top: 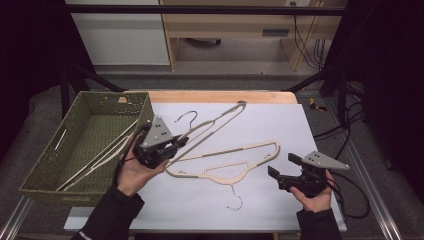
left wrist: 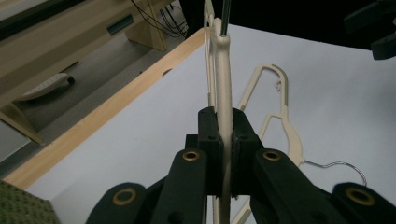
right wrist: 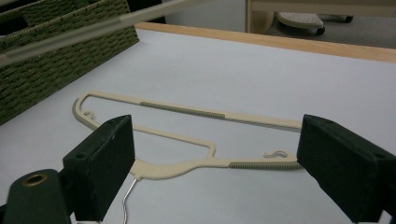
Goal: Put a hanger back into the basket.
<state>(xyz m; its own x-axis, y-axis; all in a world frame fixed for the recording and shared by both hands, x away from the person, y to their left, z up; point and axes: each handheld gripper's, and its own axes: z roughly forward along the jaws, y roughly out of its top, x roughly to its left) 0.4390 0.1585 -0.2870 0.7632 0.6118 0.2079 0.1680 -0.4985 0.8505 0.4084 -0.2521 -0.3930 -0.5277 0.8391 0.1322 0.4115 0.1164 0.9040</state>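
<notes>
Two cream plastic hangers: the lifted hanger (top: 215,122) and the flat hanger (top: 225,162), both showing thin silver wire hooks. An olive-green woven basket (top: 45,165) is sitting on a white worktop (top: 280,125) edged in pale wood. The black left gripper (top: 172,146) and black right gripper (top: 282,167) are carrying grey plates and brass-coloured rivets.

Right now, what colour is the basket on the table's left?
Olive green, woven basket; it shows best in the high view.
</notes>
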